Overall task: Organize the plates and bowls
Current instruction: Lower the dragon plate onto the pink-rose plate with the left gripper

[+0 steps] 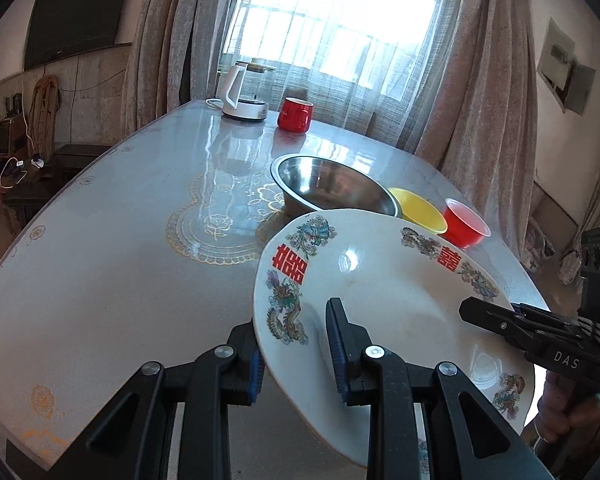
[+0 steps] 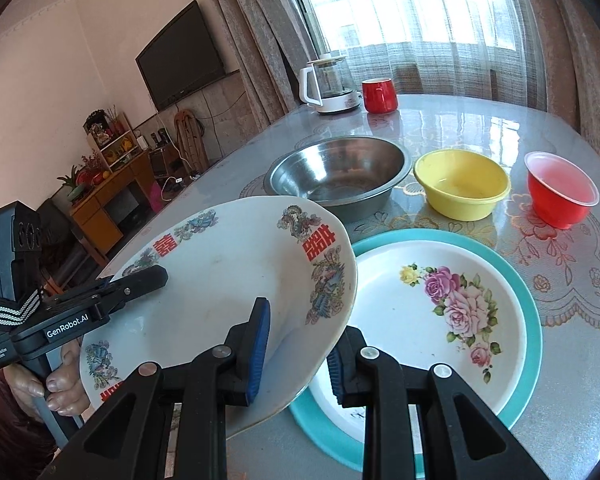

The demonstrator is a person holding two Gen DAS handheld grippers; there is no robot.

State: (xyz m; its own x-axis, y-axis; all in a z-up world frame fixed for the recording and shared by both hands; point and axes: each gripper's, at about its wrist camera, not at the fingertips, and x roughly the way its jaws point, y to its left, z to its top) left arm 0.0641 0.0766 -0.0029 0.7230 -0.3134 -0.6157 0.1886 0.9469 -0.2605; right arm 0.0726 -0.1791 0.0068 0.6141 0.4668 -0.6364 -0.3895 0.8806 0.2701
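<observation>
Here the left hand-held gripper [image 1: 296,344] pinches one edge of the dragon-patterned white plate [image 1: 384,292], its jaws closed on the rim; the right hand-held gripper [image 2: 300,344] clamps the opposite edge the same way. The plate hangs tilted above the desk [image 1: 120,240], overlapping the rose plate with the teal rim [image 2: 440,312]. Beyond the dragon-patterned plate stand the steel bowl [image 2: 336,176], yellow bowl [image 2: 460,184] and red cup [image 2: 560,192].

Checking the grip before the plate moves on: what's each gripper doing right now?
Left gripper: shut on the dragon plate's rim.
Right gripper: shut on the same plate's opposite rim.
</observation>
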